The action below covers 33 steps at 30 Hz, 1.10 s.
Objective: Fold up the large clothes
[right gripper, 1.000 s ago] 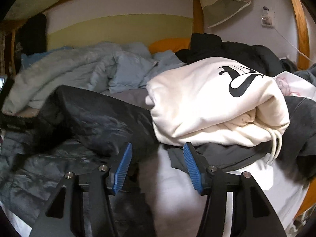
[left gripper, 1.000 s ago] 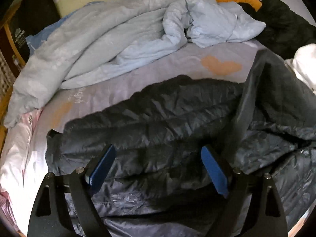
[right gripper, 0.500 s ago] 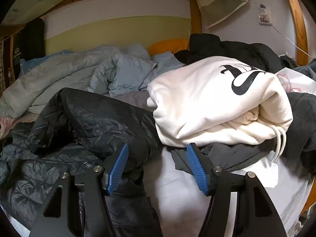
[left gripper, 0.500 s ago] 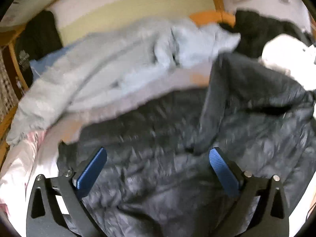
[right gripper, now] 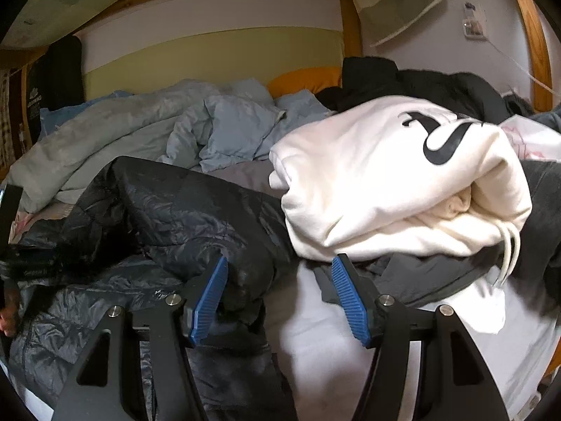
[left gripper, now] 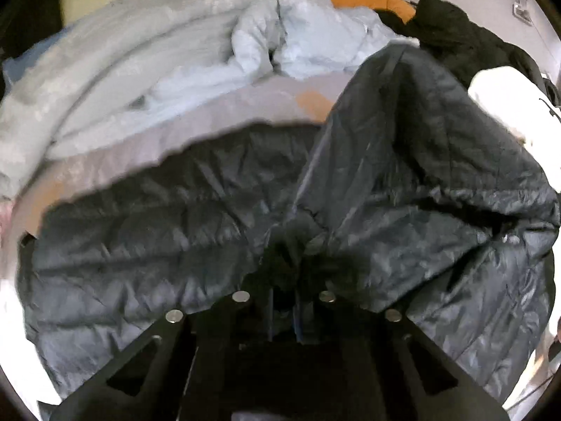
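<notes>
The dark puffy jacket [left gripper: 182, 231] is lying spread across the bed [left gripper: 224, 112], its long axis running side to side in front of the left tongs [left gripper: 284, 312], with one flap or sleeve [left gripper: 403, 147] standing up in a ridge to the right of them. The left tongs are closing down on a bunch of the jacket's fabric right at their tips; the blue pads are drawn almost together, and dark cloth is gathering between them, so they are pinching the near edge of the jacket about midway along it.

In the right wrist view, the right tongs [right gripper: 278, 298] are hovering with their jaws standing fairly wide and holding nothing. A dark fold of the jacket [right gripper: 196, 217] is sitting just beside the left-hand pad, partly between the two pads, but not pressed by them. The folded white sweatshirt [right gripper: 396, 182] is resting just beyond the other pad, on top of a grey garment [right gripper: 420, 273].

So the jacket is lying ahead and to the left of the right tongs, and directly under the left ones. The left hand is plainly the nearer, already gripping; the coming fold is probably depending on the right tongs closing on that neighbouring fold rather than drifting toward the sweatshirt.
</notes>
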Each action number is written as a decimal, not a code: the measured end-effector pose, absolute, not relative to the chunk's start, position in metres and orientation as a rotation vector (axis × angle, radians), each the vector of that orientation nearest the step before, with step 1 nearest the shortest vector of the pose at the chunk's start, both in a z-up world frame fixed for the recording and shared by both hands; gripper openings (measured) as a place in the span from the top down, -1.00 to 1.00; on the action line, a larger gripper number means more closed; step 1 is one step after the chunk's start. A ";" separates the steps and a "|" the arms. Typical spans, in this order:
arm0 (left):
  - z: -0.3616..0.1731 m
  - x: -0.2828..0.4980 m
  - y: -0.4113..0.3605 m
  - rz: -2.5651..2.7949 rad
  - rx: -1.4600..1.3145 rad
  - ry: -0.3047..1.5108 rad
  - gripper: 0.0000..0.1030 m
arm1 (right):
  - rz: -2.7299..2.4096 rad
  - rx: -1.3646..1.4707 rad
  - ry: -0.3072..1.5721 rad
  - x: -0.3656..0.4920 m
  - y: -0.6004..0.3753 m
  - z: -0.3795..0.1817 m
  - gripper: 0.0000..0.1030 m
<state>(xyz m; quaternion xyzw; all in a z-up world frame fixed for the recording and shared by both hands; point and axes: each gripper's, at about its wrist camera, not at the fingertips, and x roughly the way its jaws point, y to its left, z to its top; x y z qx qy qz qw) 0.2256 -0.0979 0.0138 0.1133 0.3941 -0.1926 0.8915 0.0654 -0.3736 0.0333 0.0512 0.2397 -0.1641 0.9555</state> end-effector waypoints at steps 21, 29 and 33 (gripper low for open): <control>0.053 0.259 0.042 0.255 0.333 0.725 0.83 | -0.067 0.131 0.524 0.075 -0.359 0.033 -0.25; 0.038 0.247 0.045 0.330 0.397 0.643 -0.32 | -0.036 0.099 0.585 0.090 -0.348 0.018 -0.25; 0.049 0.222 0.039 0.213 0.340 0.577 -0.38 | -0.056 0.094 0.580 0.091 -0.345 0.018 -0.25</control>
